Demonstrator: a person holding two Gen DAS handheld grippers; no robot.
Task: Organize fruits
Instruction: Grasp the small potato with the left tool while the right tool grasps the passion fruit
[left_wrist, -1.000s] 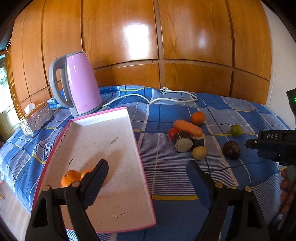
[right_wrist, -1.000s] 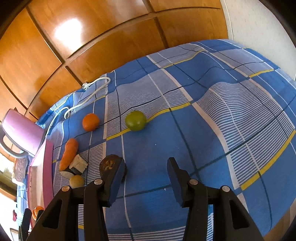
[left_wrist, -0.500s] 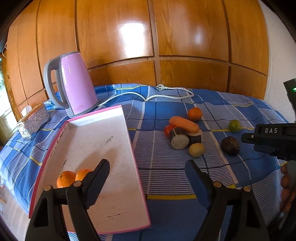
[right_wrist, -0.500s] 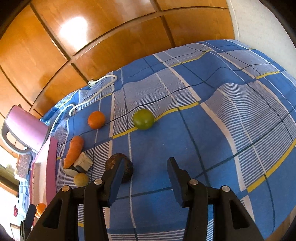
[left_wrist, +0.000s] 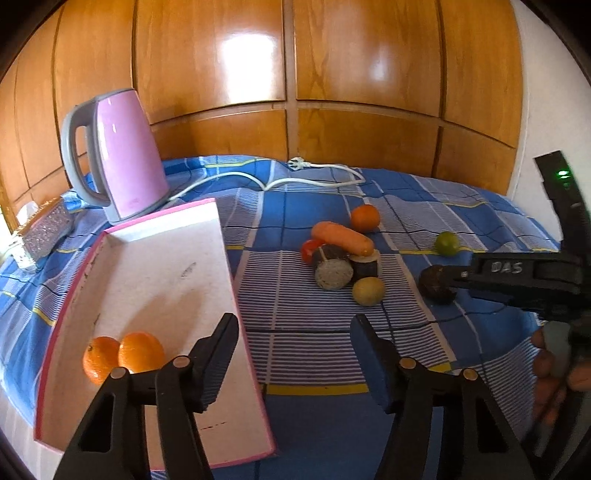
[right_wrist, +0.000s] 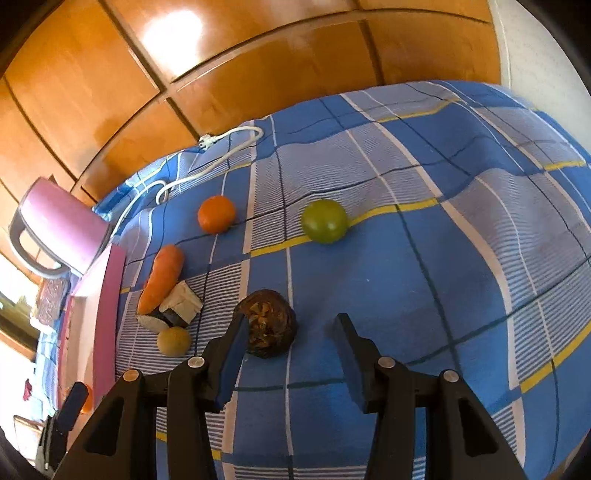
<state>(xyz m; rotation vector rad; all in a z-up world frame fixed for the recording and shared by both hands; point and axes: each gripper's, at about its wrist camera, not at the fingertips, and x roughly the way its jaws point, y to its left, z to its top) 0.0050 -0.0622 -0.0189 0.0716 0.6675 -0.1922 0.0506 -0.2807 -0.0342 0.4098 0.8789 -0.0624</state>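
Your two oranges (left_wrist: 123, 354) lie touching in the near corner of the pink-rimmed tray (left_wrist: 155, 280), while the remaining produce sits on the blue checked cloth (right_wrist: 424, 295): a third orange (right_wrist: 216, 214), a carrot (right_wrist: 162, 278), a green fruit (right_wrist: 324, 220) and a dark brown fruit (right_wrist: 269, 328). Your left gripper (left_wrist: 291, 343) hangs over the tray's right edge, its jaws closing with nothing between them. Your right gripper (right_wrist: 291, 339) stands partly spread and empty, its left finger just beside the dark brown fruit. Only the left view shows the oranges in full, a red tomato (left_wrist: 310, 249) and your right hand (left_wrist: 554, 358). The pink kettle (left_wrist: 122, 155) stands behind the tray.
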